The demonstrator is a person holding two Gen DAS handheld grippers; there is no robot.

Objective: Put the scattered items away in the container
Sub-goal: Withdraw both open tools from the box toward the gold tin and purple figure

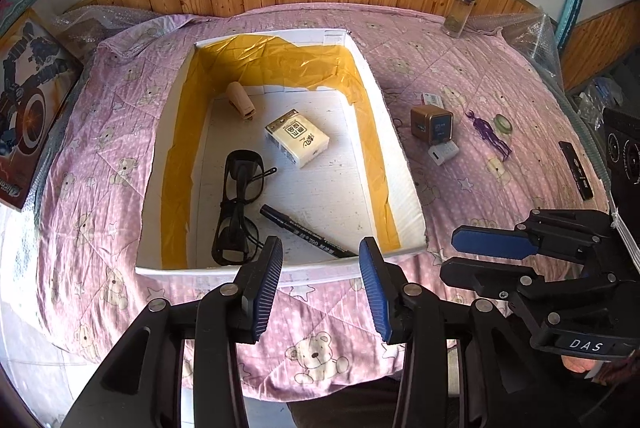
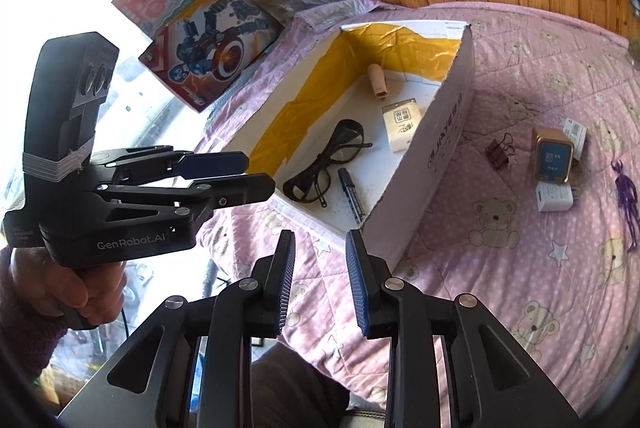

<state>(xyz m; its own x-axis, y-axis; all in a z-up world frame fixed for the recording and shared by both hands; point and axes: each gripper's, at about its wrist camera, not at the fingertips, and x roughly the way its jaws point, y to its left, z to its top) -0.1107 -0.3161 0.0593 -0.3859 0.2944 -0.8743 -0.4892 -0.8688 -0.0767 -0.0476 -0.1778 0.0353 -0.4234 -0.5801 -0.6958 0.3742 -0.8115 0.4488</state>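
A white box (image 1: 404, 164) lined with yellow tape sits on the pink quilt. It holds black glasses (image 1: 238, 204), a black marker (image 1: 308, 232), a tissue pack (image 1: 298, 139) and a small beige item (image 1: 240, 100). To its right on the quilt lie a gold cube (image 1: 432, 124), a white charger (image 1: 443, 152), a purple figure (image 1: 488, 132), a small green jar (image 1: 503, 124), a black stick (image 1: 576, 170) and a binder clip (image 2: 498, 150). My left gripper (image 1: 320, 268) hangs open and empty over the box's near wall. My right gripper (image 2: 320, 264) is open and empty near the box's near right corner.
The pink bear-print quilt (image 1: 320, 340) covers the surface, with its front edge just below the grippers. A glass jar (image 1: 460, 10) stands at the back right by the wooden panel. Two toy boxes (image 2: 212, 44) lean at the left. A person's hand (image 2: 88, 288) grips the left handle.
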